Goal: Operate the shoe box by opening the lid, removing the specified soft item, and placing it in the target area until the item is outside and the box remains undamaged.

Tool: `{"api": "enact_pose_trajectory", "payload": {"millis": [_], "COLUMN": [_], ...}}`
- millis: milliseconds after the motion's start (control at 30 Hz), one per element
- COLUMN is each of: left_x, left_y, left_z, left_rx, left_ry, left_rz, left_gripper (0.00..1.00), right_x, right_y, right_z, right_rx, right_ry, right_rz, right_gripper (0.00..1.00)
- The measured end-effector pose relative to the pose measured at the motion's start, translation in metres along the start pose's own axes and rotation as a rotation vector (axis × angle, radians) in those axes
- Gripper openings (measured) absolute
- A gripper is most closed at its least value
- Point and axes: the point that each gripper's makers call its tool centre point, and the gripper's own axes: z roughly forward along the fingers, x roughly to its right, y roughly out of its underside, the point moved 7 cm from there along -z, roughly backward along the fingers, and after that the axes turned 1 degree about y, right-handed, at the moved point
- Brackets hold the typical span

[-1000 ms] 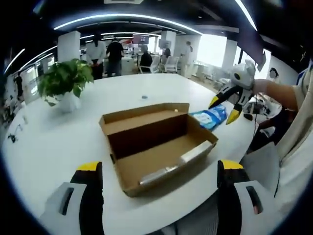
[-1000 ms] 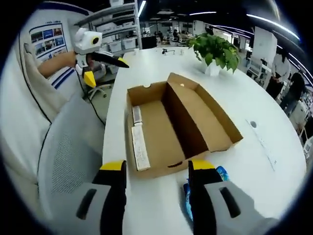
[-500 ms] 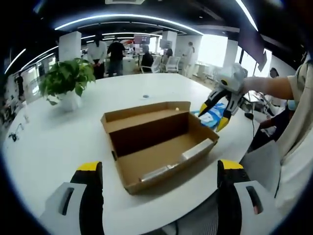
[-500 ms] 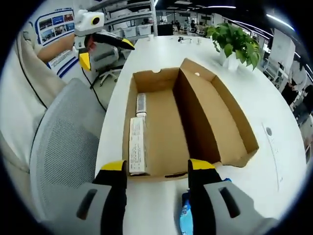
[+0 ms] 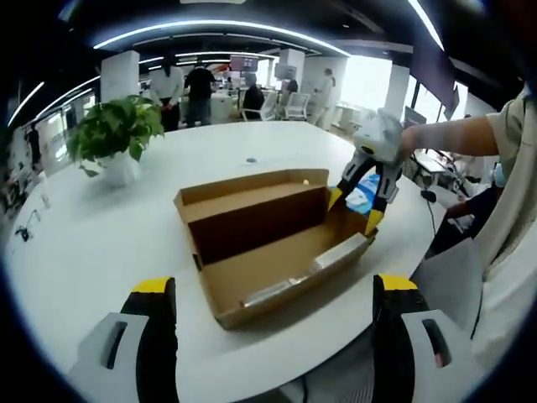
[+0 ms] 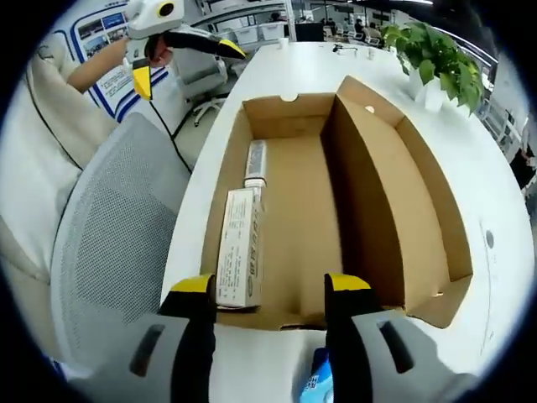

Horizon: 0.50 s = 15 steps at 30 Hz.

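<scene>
**Inspector A:** What was the condition of the shoe box?

**Inspector B:** It sat on the white tabletop with the lid already folded back and standing upright along the far side. The cardboard showed no tears or crushed corners. Inside, against the wall nearest the mesh chair, lay a long carton and a smaller tube-like item beyond it.

**Inspector A:** And the soft item?

**Inspector B:** A blue-and-white soft pack lay on the tabletop, outside the box, just beside its end wall. In the right gripper view its corner showed at the bottom, between the fingers.

**Inspector A:** The grippers?

**Inspector B:** The left gripper hung back over the near table edge, fingers spread wide, holding nothing. The right gripper was poised over the box's end wall, fingers parted and empty, with the pack directly beneath.

**Inspector A:** Handling assessment?

**Inspector B:** The pack appeared light, pliable and film-wrapped, so likely slippery. I judged a pinch across its middle, or on a sealed end seam, the safest hold. The box looked light and thin-walled; it would slide or buckle if pressed.
</scene>
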Motion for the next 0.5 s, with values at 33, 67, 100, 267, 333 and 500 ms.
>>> {"api": "enact_pose_trajectory", "payload": {"millis": [33,67,100,267,333,500], "left_x": [-0.001,-0.001,-0.001,-0.003,-0.004,-0.004], "left_y": [0.000,-0.001,-0.001,-0.001,-0.001,-0.001], "left_z": [0.000,0.000,-0.001,0.000,0.001,0.002], "left_rx": [-0.002,-0.002,-0.002,-0.007,-0.006,-0.010], "left_ry": [0.001,0.002,0.002,0.004,0.005,0.011], "left_rz": [0.002,0.003,0.003,0.005,0.001,0.002], "left_gripper": [1.00,1.00,1.00,1.00,1.00,1.00], "right_x": [0.001,0.002,0.003,0.002,0.002,0.002], "right_y": [0.000,0.000,0.001,0.001,0.001,-0.001], "right_z": [0.001,0.003,0.005,0.014,0.018,0.025], "right_rx": [-0.006,-0.012,-0.025,-0.052,-0.060,-0.054], "right_ry": [-0.009,-0.018,-0.033,-0.073,-0.085,-0.107], "right_rz": [0.000,0.002,0.007,0.004,0.002,0.025], "right_gripper": [0.48,0.48,0.48,0.48,0.48,0.48]}}
